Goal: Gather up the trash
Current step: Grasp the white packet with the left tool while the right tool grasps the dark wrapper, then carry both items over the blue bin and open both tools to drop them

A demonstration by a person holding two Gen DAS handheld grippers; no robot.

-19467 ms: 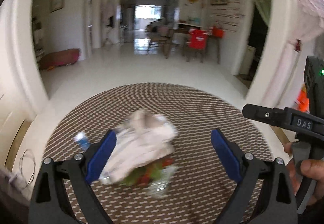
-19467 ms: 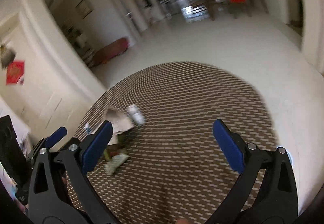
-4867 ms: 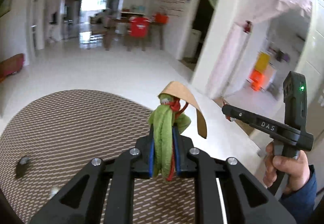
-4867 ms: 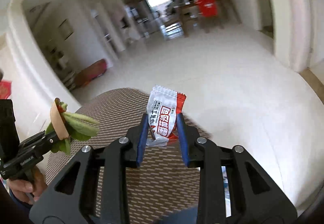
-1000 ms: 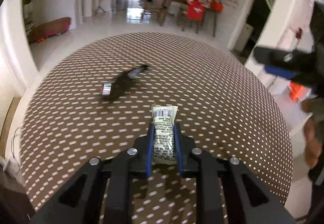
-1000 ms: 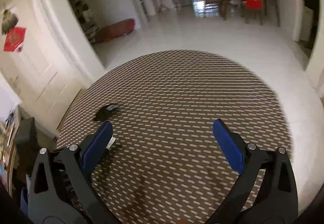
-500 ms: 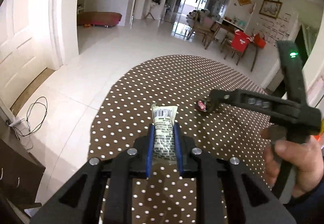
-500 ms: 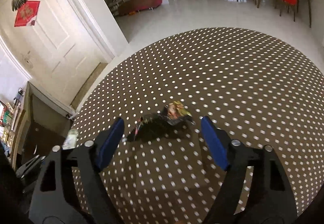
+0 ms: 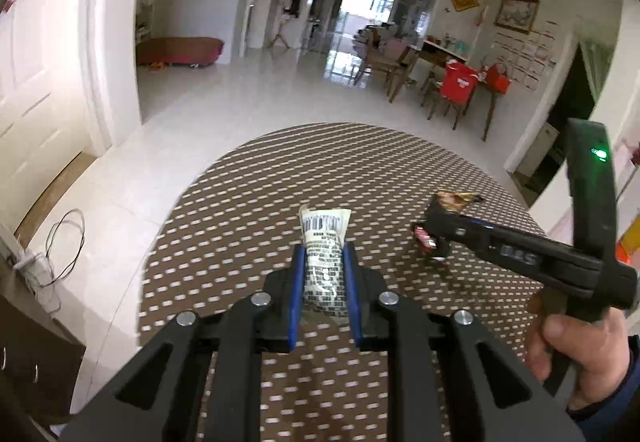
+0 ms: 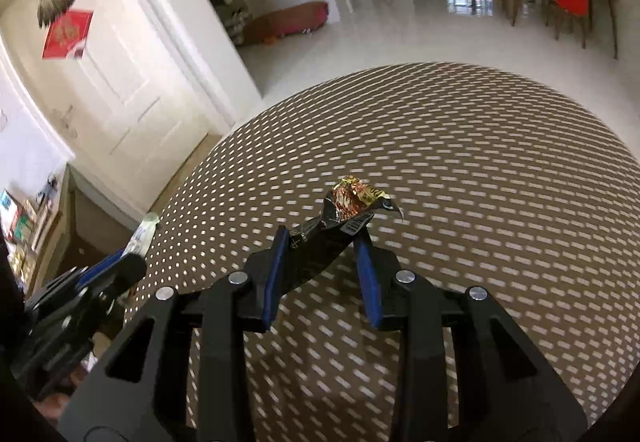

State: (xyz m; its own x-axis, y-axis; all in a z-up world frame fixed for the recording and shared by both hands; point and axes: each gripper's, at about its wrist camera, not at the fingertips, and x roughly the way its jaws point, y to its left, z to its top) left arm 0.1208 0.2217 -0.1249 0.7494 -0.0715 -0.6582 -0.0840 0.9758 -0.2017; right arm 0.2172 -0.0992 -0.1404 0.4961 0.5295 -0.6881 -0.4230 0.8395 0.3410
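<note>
Right wrist – gripper [image 10: 322, 242] clamps wrapper [image 10: 340, 230].

Stood in the foreground: round table [image 9: 360, 170] under a brown cloth with pale dashes. Spread beyond it: glossy white tiled floor [image 9: 256, 98]. Lay against the far wall: low red cushion [image 9: 180, 49]. Stood at the right: wooden dining table with chairs, one draped in red cloth [image 9: 459, 82]. Hung on the white door: red paper square [image 10: 67, 34] under a feather fan [image 10: 56, 2]. Trailed across the floor at left: looped cable [image 9: 64, 250].
</note>
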